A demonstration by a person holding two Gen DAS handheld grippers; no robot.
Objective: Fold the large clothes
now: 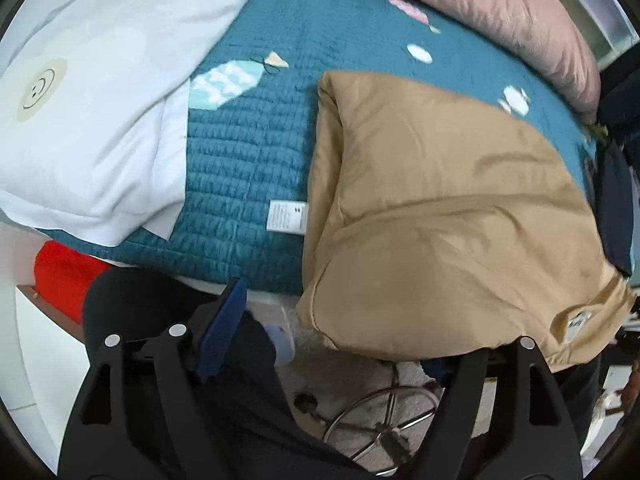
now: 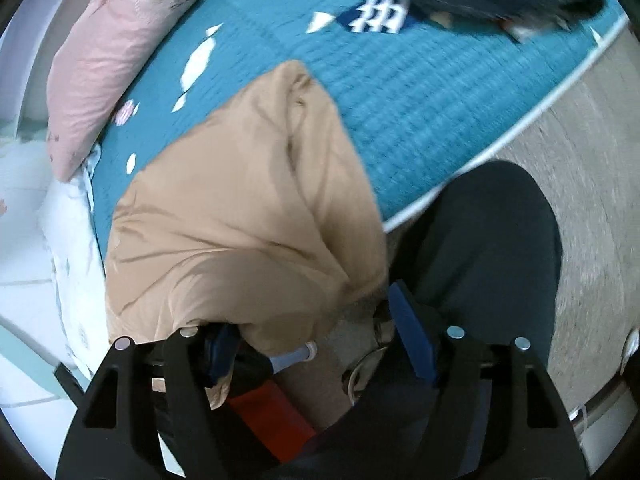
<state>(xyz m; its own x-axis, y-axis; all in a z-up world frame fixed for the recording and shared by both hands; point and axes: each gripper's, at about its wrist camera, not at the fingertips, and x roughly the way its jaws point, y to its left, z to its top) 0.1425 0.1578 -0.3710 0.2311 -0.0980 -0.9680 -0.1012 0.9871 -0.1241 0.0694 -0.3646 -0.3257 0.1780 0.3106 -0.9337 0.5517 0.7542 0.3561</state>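
Right wrist: tan garment (image 2: 248, 216) over left fingers (image 2: 218, 354).

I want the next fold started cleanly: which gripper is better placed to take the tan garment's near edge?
Probably right: the right gripper stands open with the tan garment draped between its fingers; the left gripper has it only over one finger.

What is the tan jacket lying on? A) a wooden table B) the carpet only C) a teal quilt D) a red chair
C: the tan jacket is spread across the teal quilt on the bed, with its near edge hanging off toward the floor.
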